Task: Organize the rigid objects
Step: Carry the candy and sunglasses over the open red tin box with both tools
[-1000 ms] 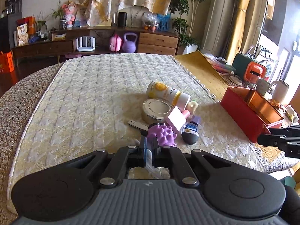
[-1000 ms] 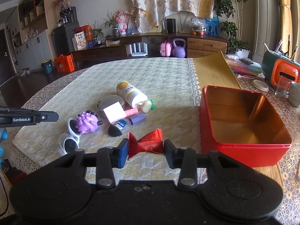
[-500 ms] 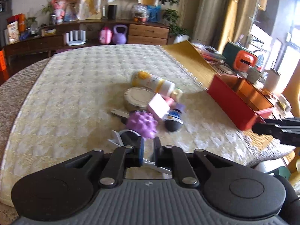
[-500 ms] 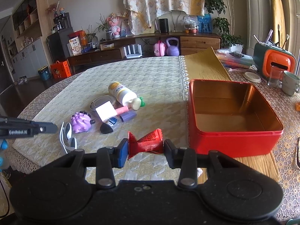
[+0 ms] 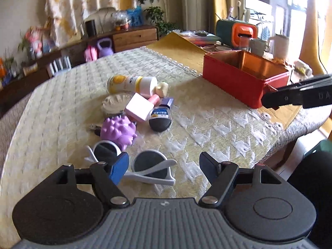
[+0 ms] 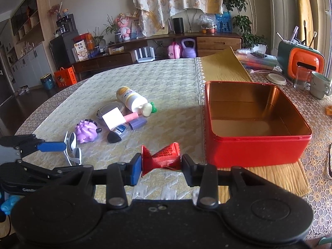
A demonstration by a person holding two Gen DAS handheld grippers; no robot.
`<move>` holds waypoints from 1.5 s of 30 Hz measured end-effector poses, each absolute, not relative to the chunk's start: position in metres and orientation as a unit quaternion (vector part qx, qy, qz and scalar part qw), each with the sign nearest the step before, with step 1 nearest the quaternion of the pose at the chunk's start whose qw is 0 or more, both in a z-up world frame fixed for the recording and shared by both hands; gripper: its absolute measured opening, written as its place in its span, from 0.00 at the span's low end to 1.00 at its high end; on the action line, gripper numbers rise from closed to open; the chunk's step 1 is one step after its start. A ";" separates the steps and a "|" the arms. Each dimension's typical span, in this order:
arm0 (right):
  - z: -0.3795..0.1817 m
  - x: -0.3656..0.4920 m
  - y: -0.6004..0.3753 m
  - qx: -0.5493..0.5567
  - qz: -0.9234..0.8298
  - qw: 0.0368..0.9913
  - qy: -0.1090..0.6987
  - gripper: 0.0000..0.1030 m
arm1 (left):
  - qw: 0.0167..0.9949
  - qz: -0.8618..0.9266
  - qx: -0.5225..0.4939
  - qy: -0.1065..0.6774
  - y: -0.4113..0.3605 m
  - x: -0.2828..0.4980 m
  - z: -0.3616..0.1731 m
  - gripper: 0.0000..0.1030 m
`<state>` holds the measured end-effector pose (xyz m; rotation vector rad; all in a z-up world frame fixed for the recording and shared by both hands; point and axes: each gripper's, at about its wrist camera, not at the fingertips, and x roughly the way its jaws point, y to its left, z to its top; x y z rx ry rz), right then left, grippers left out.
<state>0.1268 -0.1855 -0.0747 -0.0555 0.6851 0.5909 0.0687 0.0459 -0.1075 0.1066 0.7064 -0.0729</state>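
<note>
- Yellow quilted cloth point(image 6: 166, 78) covers the table, with a sideboard point(image 6: 217, 40) and draped fabric along the far wall.
- Left gripper point(image 5: 164, 162) has just been opening its jaws; they now stand wide apart and grip nothing.
- White sunglasses point(image 5: 145, 166) lie on the cloth below those jaws. One lens sits between them; the blue pad overlaps the other lens in the view, and whether it touches I cannot tell.
- Right gripper point(image 6: 161, 164) has its jaws closed part-way on a red packet point(image 6: 160, 158), pinched by both ends above the cloth, just left of the tin.
- Red tin point(image 6: 257, 155) stands open on a wooden mat at the right; its gold inside holds no objects that show.
- Purple spiky ball point(image 5: 118, 129) rests just beyond the sunglasses.
- Further back is a loose pile: a black-capped bottle point(image 5: 159, 119), a pink box point(image 5: 138, 106), a round tin point(image 5: 113, 103), a white-and-yellow bottle point(image 5: 130, 83) on its side, a small purple tube point(image 5: 167, 102) and a cream cap point(image 5: 162, 88).
- Pile and tin sit well apart, with bare cloth between.
- Beyond the tin on the right are an orange-and-green holder point(image 6: 300, 62), a glass point(image 6: 302, 77) and a mug point(image 6: 319, 85).
</note>
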 end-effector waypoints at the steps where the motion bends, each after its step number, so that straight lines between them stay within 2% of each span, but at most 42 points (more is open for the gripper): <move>1: -0.075 0.127 -0.185 -0.027 0.285 0.899 0.332 0.39 | 0.936 -0.037 0.057 0.346 0.046 0.071 -0.108 0.73; 12: -0.078 0.129 -0.180 -0.031 0.285 0.896 0.339 0.39 | 0.923 -0.060 0.088 0.369 0.053 0.088 -0.127 0.72; 17: -0.078 0.130 -0.178 -0.033 0.284 0.896 0.340 0.39 | 0.923 -0.059 0.065 0.373 0.060 0.089 -0.133 0.72; 18: -0.078 0.130 -0.178 -0.033 0.284 0.896 0.340 0.39 | 0.924 -0.060 0.066 0.371 0.060 0.089 -0.133 0.71; 21: -0.079 0.131 -0.176 -0.034 0.283 0.895 0.342 0.39 | 0.925 -0.071 0.062 0.367 0.059 0.088 -0.134 0.53; 28: -0.080 0.132 -0.174 -0.037 0.282 0.895 0.345 0.39 | 0.931 -0.054 0.066 0.354 0.056 0.085 -0.131 0.51; 39: -0.062 0.139 -0.192 -0.039 0.278 0.904 0.322 0.39 | 0.944 -0.056 0.021 0.323 0.052 0.082 -0.076 0.51; 45: -0.050 0.154 -0.211 -0.043 0.263 0.914 0.307 0.39 | 0.951 -0.085 0.023 0.298 0.027 0.106 -0.042 0.51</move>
